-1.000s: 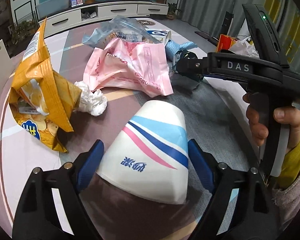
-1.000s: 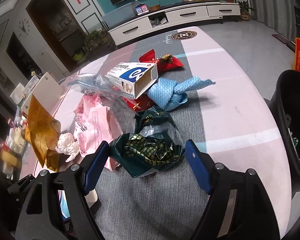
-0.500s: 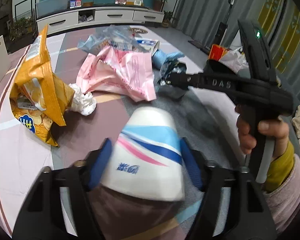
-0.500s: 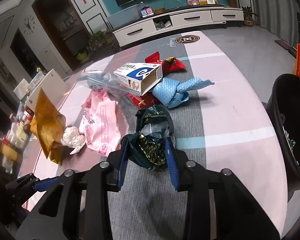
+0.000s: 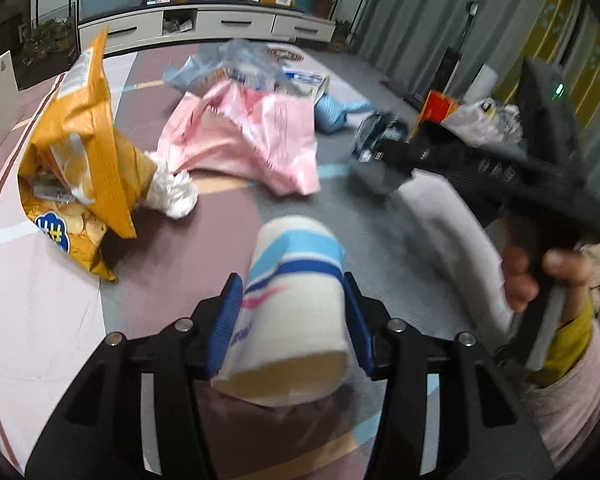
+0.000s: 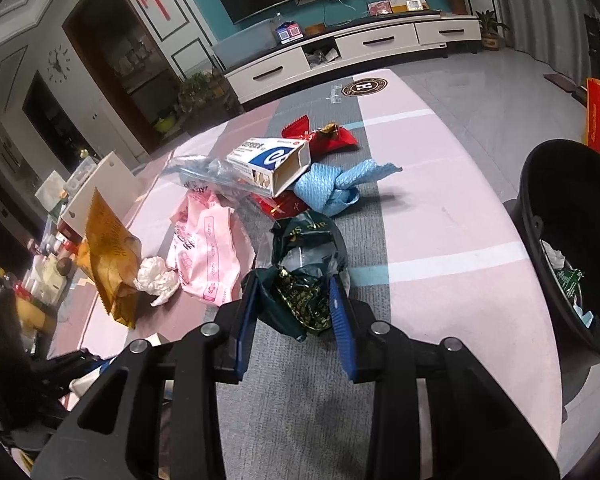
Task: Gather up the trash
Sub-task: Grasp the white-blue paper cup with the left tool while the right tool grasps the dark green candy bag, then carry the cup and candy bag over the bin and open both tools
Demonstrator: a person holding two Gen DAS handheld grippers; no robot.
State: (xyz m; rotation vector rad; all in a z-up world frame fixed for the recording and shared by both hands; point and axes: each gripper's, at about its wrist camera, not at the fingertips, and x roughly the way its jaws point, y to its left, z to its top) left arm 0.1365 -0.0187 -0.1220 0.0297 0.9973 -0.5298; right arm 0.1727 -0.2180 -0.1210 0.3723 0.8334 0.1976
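My left gripper [image 5: 288, 320] is shut on a white paper cup [image 5: 292, 304] with blue and pink stripes, lifted off the table and squeezed between the pads. My right gripper [image 6: 294, 312] is shut on a dark green foil wrapper [image 6: 304, 276] in the middle of the table; it also shows in the left wrist view [image 5: 376, 136]. A black trash bin [image 6: 572, 240] stands at the table's right edge with some trash inside.
On the table lie an orange chip bag [image 5: 76, 168], a crumpled white tissue [image 5: 172, 192], a pink plastic bag [image 5: 252, 136], a blue-white carton [image 6: 272, 164], a blue cloth [image 6: 336, 184], a clear bag [image 6: 204, 172] and red wrappers [image 6: 332, 140].
Both grippers have closed: the left on the paper cup, squeezing and lifting it, the right on the green wrapper, which has risen a little.
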